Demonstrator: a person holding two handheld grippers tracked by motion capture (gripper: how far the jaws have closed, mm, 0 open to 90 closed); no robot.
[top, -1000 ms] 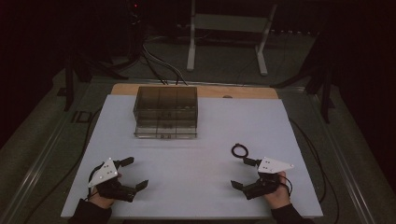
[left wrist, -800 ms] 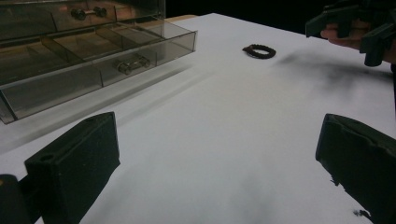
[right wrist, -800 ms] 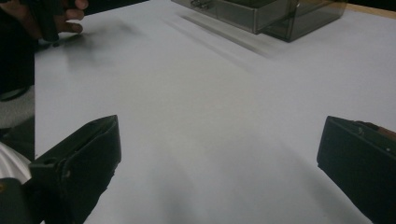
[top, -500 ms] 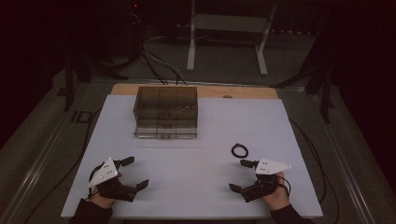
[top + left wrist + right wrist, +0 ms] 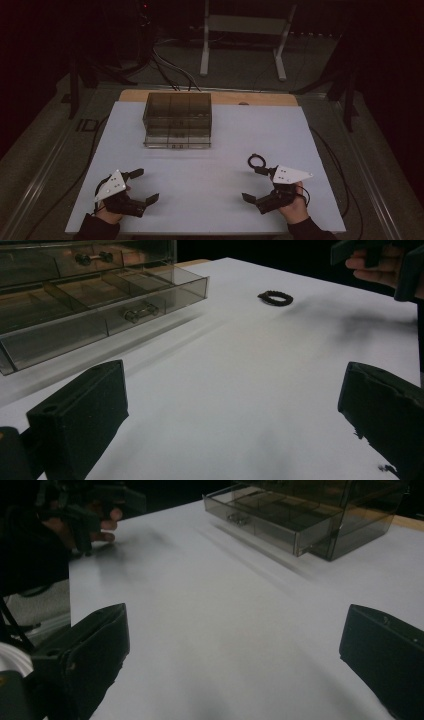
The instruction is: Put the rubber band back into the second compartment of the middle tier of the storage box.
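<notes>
Two tongs, left tongs (image 5: 141,186) and right tongs (image 5: 254,184), hold nothing, jaws wide apart, low on the white tabletop (image 5: 220,195); drawer box (image 5: 177,120) upper centre, black ring (image 5: 257,161) right, dark room behind.

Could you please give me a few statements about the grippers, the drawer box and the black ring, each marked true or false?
1. Both grippers, left and right, are open. True.
2. The black ring lies inside the drawer. False: it lies on the white table, near the right gripper.
3. The bottom drawer of the box is pulled out. True.
4. The left gripper holds the ring. False: its jaws are empty.
5. The box is opaque white. False: it is clear and smoky.
</notes>
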